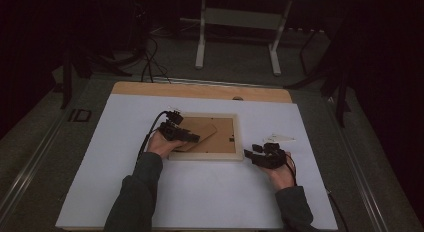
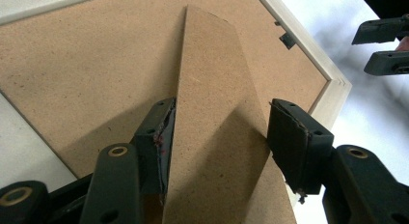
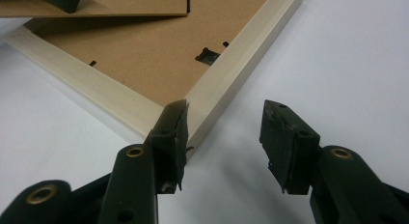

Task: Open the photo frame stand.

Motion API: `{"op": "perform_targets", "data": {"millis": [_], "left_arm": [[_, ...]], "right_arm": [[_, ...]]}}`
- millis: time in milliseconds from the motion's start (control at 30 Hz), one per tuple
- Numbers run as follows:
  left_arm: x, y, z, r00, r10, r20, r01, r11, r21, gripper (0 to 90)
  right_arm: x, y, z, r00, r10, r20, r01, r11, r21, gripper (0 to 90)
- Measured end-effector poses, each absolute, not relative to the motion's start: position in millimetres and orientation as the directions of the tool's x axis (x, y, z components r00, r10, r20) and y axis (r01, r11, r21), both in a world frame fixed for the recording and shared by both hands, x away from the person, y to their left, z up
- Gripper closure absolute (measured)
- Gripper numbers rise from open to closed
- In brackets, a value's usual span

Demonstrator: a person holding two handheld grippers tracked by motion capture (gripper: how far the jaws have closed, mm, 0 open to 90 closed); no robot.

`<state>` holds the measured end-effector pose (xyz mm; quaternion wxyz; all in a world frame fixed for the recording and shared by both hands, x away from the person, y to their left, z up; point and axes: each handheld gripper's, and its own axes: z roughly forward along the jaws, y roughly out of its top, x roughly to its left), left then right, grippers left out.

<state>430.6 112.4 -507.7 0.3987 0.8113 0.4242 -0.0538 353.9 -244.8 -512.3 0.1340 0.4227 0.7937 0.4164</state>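
Note:
A pale wooden picture frame (image 1: 239,138) (image 3: 231,64) (image 2: 329,99) lies face down on the white table top, its brown backing board (image 1: 226,134) (image 2: 87,69) (image 3: 144,55) facing up. A fibreboard stand leg (image 1: 200,129) (image 2: 212,89) (image 3: 106,9) lies over the board's left part. My left gripper (image 1: 194,138) (image 2: 223,113) straddles this leg, jaws open, one pad (image 2: 161,137) close against its edge and the other just off it. My right gripper (image 1: 248,153) (image 3: 224,110) (image 2: 361,54) stands open at the frame's near right corner, with nothing between its jaws.
A small pale scrap (image 1: 280,138) lies on the table right of the frame. A black metal tab (image 3: 208,56) (image 2: 288,39) sits on the frame's inner edge. A wooden strip (image 1: 200,90) borders the table's far side, with white bench legs (image 1: 201,42) beyond.

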Motion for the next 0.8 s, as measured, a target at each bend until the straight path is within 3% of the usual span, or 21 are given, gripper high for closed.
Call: {"op": "perform_targets", "data": {"millis": [367,800], "left_arm": [[429,103,-510,0.654,0.662,-0.367,0.713,-0.377,0.591,37.1],[427,98,-508,0.668,0.675,-0.314,0.695,-0.414,0.588,40.9]], "right_arm": [[355,-245,-514,-0.607,0.782,0.14,0.564,0.3,0.77,51.7],[355,-245,-515,-0.605,0.783,0.143,0.569,0.299,0.766,51.4]]}}
